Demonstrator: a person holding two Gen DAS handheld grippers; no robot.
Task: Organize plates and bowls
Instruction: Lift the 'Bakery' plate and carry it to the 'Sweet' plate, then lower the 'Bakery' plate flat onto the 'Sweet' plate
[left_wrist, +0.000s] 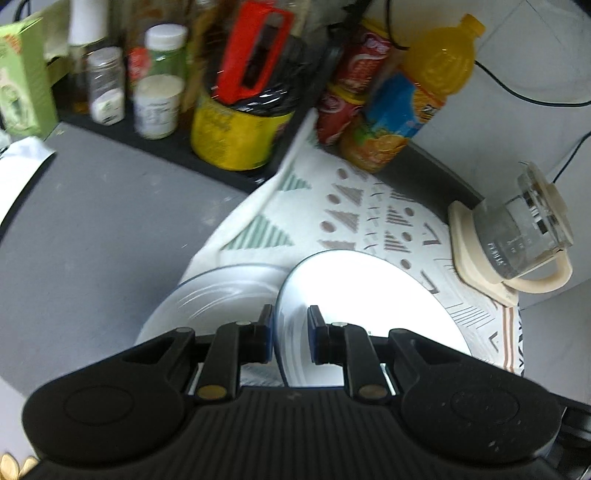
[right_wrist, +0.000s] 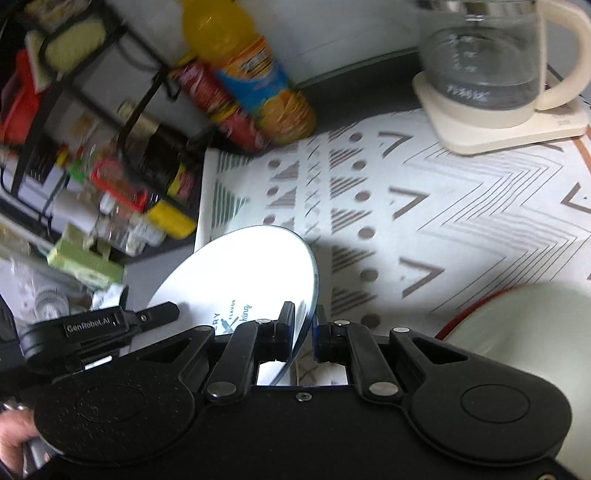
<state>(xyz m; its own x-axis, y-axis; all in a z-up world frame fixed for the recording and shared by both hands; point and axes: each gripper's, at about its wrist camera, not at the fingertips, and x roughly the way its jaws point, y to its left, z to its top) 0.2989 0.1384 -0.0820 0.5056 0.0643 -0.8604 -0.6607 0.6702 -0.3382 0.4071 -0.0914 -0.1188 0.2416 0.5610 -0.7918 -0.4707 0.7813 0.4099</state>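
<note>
Left wrist view, nearest first: your left gripper (left_wrist: 290, 334) has its fingers set on either side of the rim of a white plate (left_wrist: 369, 295), which stands tilted on edge. A narrow gap shows at the right finger, so you cannot tell whether the grip is firm.

At 11 o'clock, just beside it, a second plate (left_wrist: 221, 295) lies flat on the patterned mat (left_wrist: 369, 206).

Farther out, a glass kettle (left_wrist: 524, 236) sits at 2 o'clock, an orange juice bottle (left_wrist: 417, 96) at 1 o'clock, and jars (left_wrist: 159, 81) at 11 o'clock.

Right wrist view: your right gripper (right_wrist: 303, 332) straddles the edge of a tilted plate, apparently the same one, with its fingers nearly closed on the rim, and contact is likely. At 3 o'clock lies a pale bowl (right_wrist: 517, 325) with a red rim.

Handling, as a judgement: the plate is probably glazed ceramic, so it is rigid, fairly heavy, slick and breakable. Grip well in over the rim, not at the very lip. Keep the plate near vertical so that it does not pivot between the pads, and lower it gently onto the second plate.
</note>
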